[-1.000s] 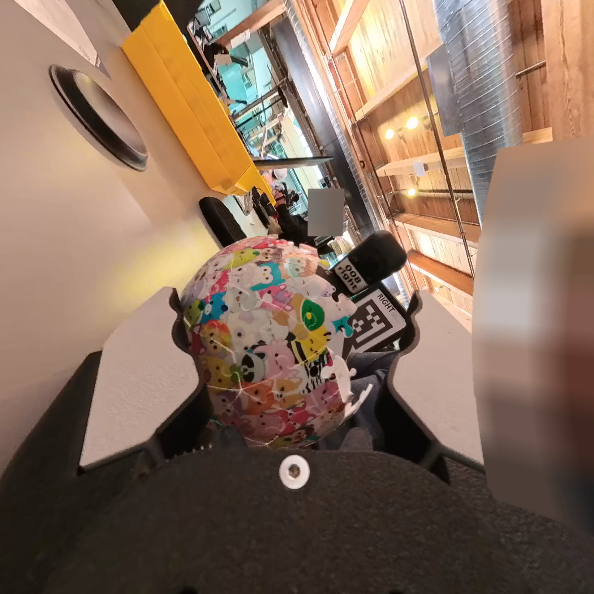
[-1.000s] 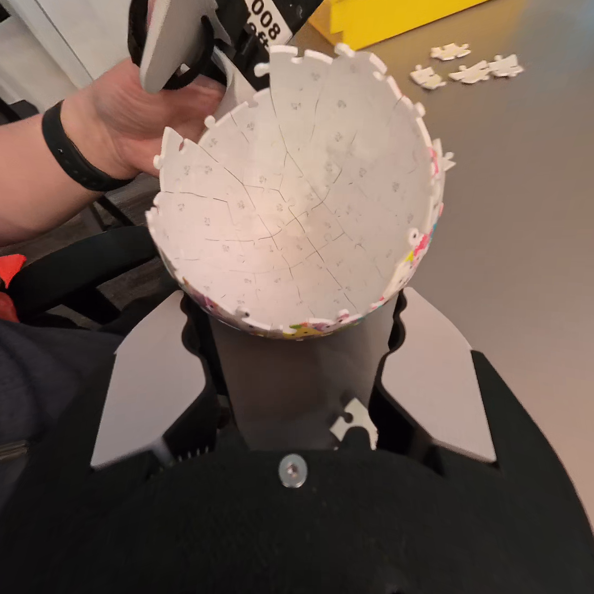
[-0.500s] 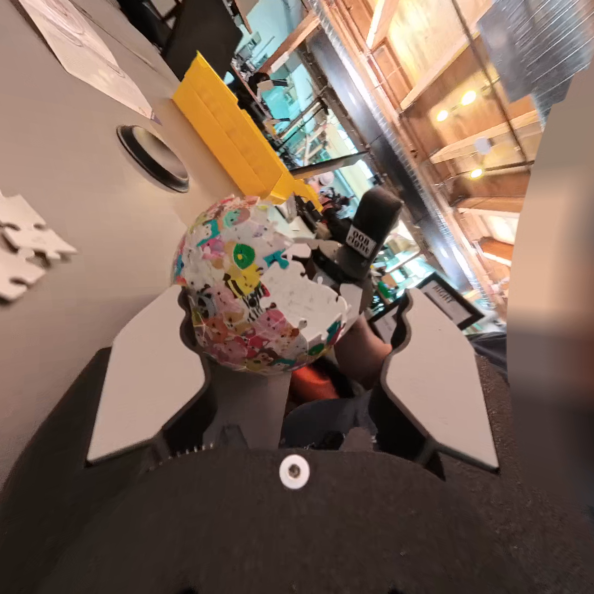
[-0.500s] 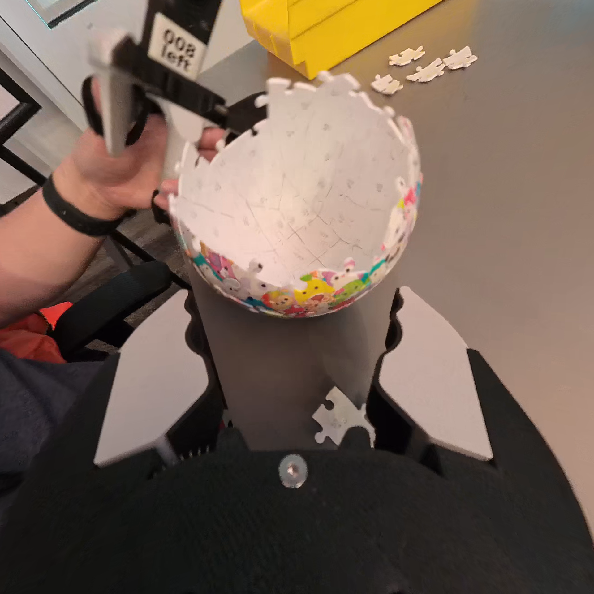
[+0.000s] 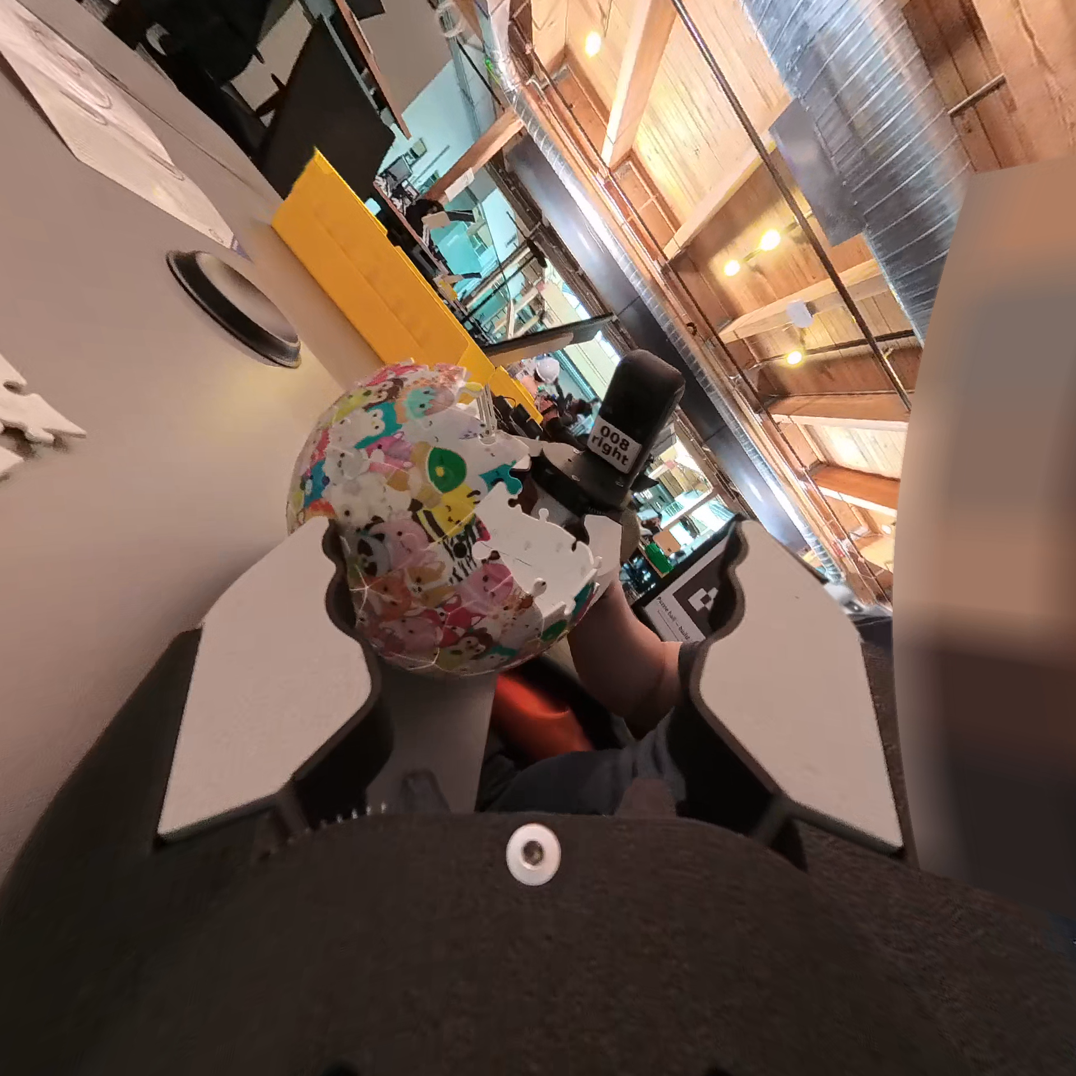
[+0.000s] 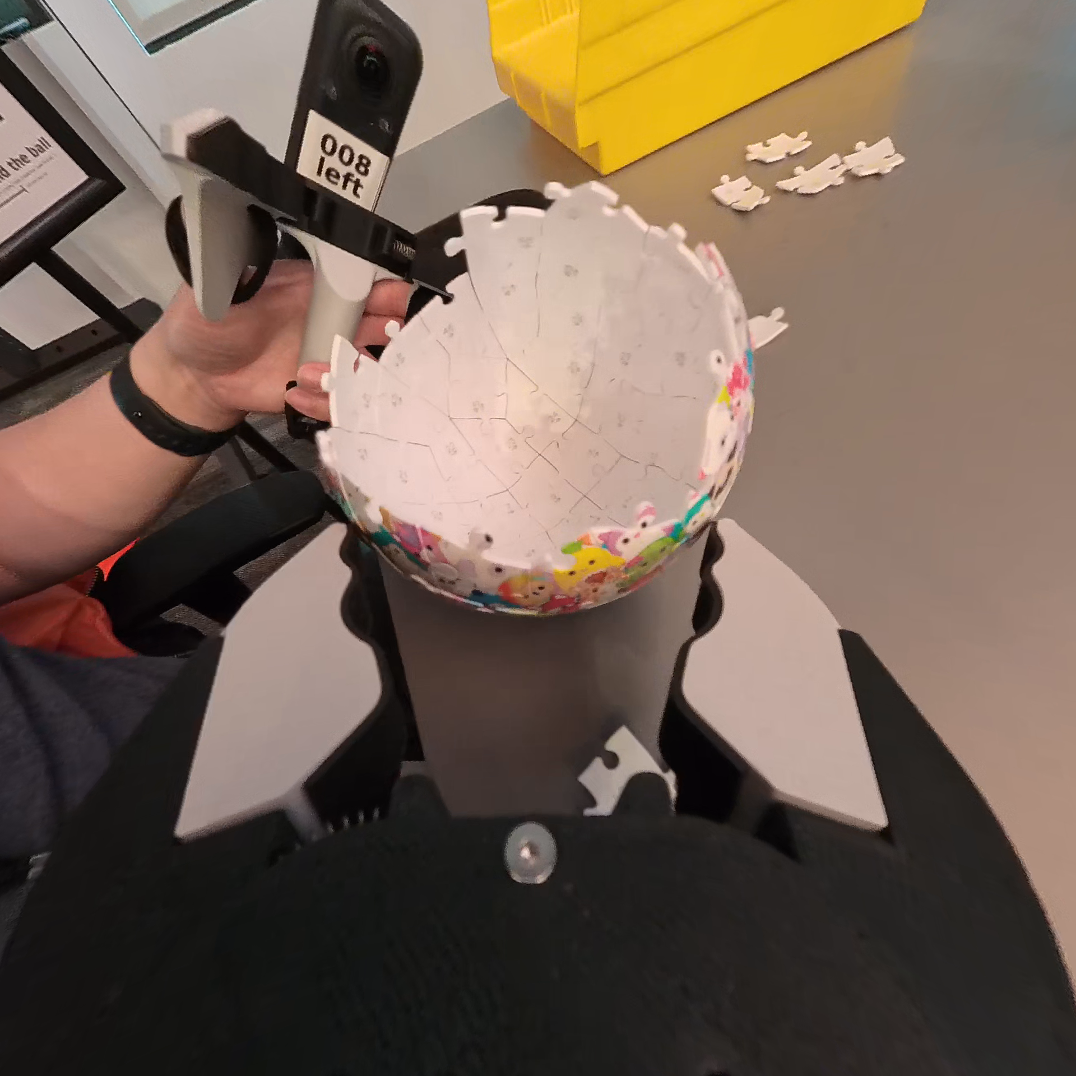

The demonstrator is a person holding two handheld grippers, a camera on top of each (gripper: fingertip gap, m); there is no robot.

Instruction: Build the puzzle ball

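Tilted since a second ago, the half-built puzzle ball [image 6: 541, 419] now turns its open white inside toward the right wrist camera and stands near the worktop's [image 6: 902, 442] front left edge. Left tongs [image 6: 372, 326], held in a hand [image 6: 233, 355] with a dark wristband, reach the shell's left rim; in their own view the jaws stand apart, the ball [image 5: 442, 541] just touching the left finger, so no clamp shows. Right tongs [image 6: 538, 588] also stand apart, with the shell's coloured lower edge between the fingertips and a loose white piece [image 6: 623, 774] lying on the worktop between their fingers. Farther right, another piece [image 6: 765, 326] lies against the shell's side; a yellow bin [image 6: 698, 64] and four pieces [image 6: 809, 172] lie toward the far right edge.

Fitting the next piece well probably means steadying the thin shell by its rim with little squeeze, then pressing tabs in gently so seams do not spring.

Whether the shell rests on the worktop or is carried cannot be told. Its underside, and where the left tongs meet it, are hidden.
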